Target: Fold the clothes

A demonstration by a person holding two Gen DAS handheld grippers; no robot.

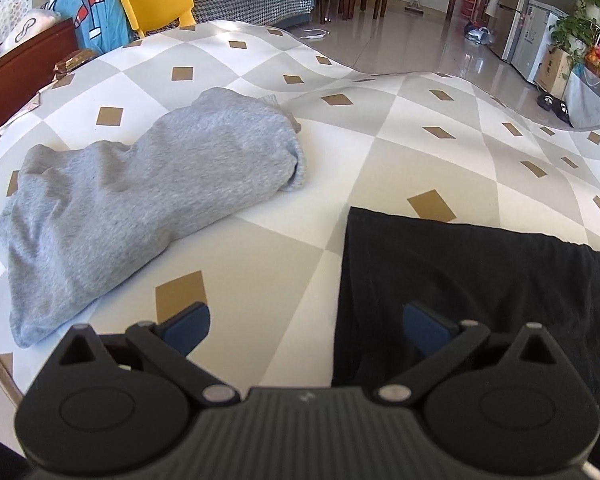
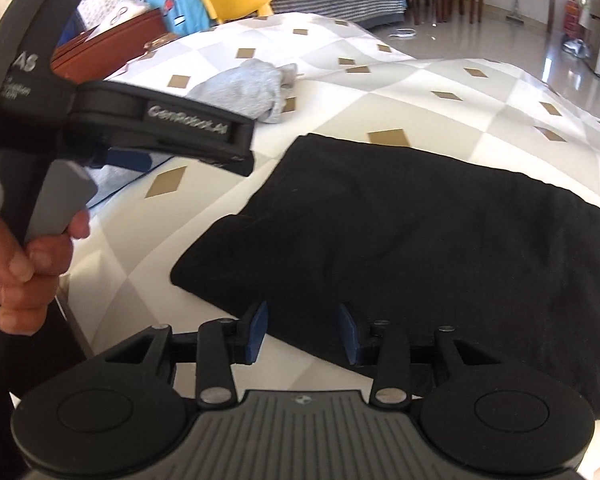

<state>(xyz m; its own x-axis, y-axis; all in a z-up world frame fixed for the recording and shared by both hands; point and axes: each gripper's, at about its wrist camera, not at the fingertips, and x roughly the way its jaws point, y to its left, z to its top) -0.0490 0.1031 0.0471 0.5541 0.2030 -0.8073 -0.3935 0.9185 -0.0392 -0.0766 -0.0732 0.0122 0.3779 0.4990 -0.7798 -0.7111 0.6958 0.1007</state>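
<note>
Black garment (image 2: 420, 240), folded flat at the near right of the checked table (image 1: 260, 240), grey garment (image 1: 140, 192) bunched far left; left gripper (image 1: 306, 330) spread wide, right gripper (image 2: 303, 330) half-spread, both empty: advise pinching the near hem squarely before any further fold.

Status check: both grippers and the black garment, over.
Left gripper open, empty. Right gripper open over near edge of black garment, not gripping. Grey garment apart, far left. Nothing in the way.
</note>
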